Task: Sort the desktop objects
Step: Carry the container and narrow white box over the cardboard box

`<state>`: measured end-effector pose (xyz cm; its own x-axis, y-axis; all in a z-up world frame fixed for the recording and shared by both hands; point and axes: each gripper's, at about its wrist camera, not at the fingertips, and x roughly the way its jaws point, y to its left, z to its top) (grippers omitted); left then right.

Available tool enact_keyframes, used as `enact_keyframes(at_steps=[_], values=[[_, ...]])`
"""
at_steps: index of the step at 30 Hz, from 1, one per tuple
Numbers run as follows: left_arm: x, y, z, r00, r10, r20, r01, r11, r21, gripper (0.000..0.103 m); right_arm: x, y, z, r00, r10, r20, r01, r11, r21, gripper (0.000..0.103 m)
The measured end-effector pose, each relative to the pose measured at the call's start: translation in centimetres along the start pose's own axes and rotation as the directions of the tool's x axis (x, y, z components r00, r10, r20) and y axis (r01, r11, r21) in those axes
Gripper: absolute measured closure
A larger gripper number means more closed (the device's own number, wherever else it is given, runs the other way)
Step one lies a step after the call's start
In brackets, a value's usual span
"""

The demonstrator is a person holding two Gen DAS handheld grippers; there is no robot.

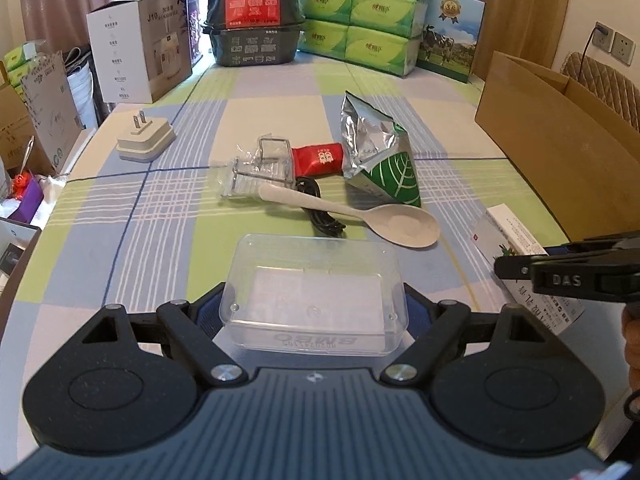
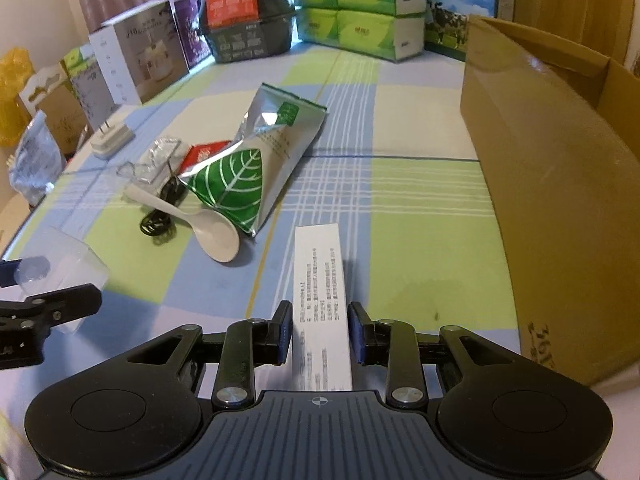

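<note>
A clear plastic box (image 1: 316, 292) is held between the blue pads of the left gripper (image 1: 316, 312). The pads are pressed against its two sides, so the tongs are closed on it. The box sits low over the checked tablecloth (image 1: 168, 216), at the near end of the table.

A long white carton (image 2: 320, 280) with small print is seen between the fingers of the right gripper (image 2: 320, 332). The blue pads (image 2: 285, 330) are set on either side of it and look to be touching its edges, so the tongs are closed on it. The carton points away from the camera, along the cloth. It cannot be told if it is lifted or lying flat.

A small pile is seen in the middle of the table. A pale spoon (image 1: 360, 216) is laid across a black cable (image 1: 320, 212). Just behind it a crinkly clear wrapper (image 1: 260, 168) is found, with metal parts inside. A small red packet (image 1: 318, 158) is tucked beside it. A silver bag with a green leaf (image 1: 380, 156) is leaned against the packet. A white plug (image 1: 146, 142) is set apart to the left, prongs up.

A big open cardboard box (image 2: 552, 184) is stood on the right side of the table. Green tissue packs (image 1: 368, 12) and other boxes are stacked at the far end.
</note>
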<state>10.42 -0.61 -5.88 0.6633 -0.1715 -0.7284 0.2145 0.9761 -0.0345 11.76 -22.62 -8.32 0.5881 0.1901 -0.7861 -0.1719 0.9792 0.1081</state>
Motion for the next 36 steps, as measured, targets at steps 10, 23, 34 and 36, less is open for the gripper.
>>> enact_keyframes(at_steps=[10, 23, 34, 36], values=[[-0.1, -1.1, 0.6, 1.0, -0.028, 0.013, 0.028, 0.999, 0.023, 0.02, -1.1, 0.6, 0.1, 0.997, -0.027, 0.077, 0.028, 0.999, -0.016, 0.08], [-4.2, -6.8, 3.4, 0.992, -0.094, 0.081, 0.085, 0.991, 0.104, 0.02, -10.7, -1.5, 1.6, 0.976, 0.012, 0.216, -0.026, 0.998, 0.062, 0.08], [-8.0, -18.0, 8.2, 0.961, -0.237, 0.142, 0.198, 0.95, 0.241, 0.02, -19.7, -11.9, 3.6, 0.947, -0.119, 0.299, 0.081, 0.987, 0.138, 0.08], [-8.1, -20.5, 9.4, 0.952, -0.267, 0.149, 0.22, 0.937, 0.27, 0.02, -20.7, -14.1, 4.1, 0.942, -0.142, 0.303, 0.098, 0.983, 0.157, 0.08]])
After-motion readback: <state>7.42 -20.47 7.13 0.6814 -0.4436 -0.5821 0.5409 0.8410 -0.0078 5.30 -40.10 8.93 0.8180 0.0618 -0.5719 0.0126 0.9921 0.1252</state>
